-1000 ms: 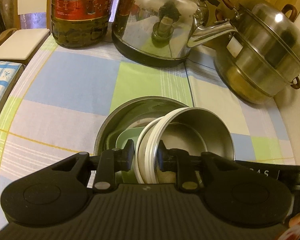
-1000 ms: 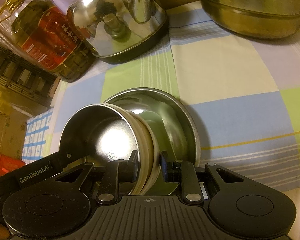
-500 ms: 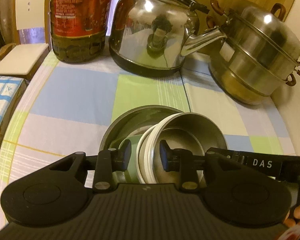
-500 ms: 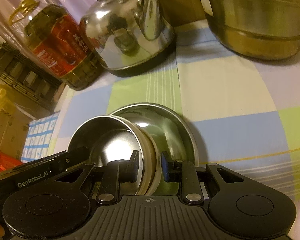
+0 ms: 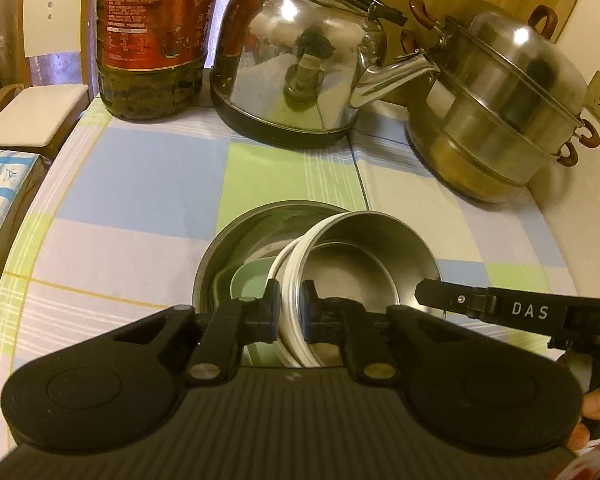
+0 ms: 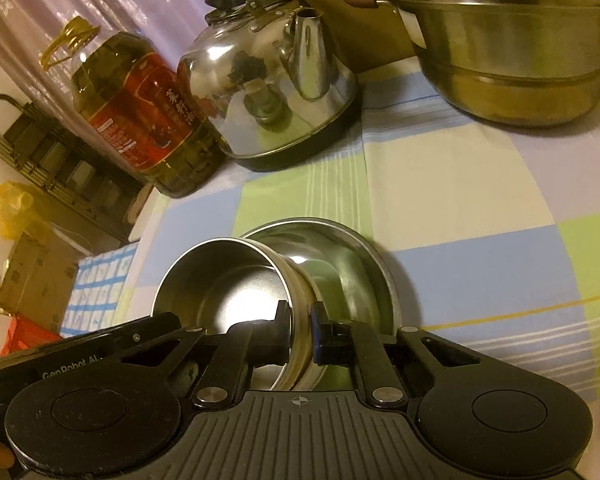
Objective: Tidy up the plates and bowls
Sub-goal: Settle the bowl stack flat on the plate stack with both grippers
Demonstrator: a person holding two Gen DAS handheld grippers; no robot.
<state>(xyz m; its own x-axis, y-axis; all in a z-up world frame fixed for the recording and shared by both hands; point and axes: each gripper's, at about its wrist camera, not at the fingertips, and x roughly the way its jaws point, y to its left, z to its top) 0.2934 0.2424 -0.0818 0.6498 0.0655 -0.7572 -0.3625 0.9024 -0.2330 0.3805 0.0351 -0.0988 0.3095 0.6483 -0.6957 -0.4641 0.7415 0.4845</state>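
1. The checked cloth-covered table (image 5: 140, 184) carries a steel stacked steamer pot (image 5: 500, 120), a domed steel kettle (image 5: 300, 72) and a large oil bottle with a red label (image 5: 152, 36) along its far side; your work is near the front edge.
2. The wide shallow steel plate (image 6: 352, 252) lies flat on the cloth, with a pale green dish (image 5: 252, 280) inside it.
3. You hold the white-rimmed steel bowl (image 5: 364, 264) tilted above that plate, its lower edge down in it.
4. Your left gripper (image 5: 288, 312) is closed to a narrow gap on the near rim; your right gripper (image 6: 300, 328) pinches the opposite rim the same way.
5. The step in hand looks like nesting the bowl into the plate. Next, level the bowl and lower both hands evenly, then loosen both grips together so it doesn't tip.
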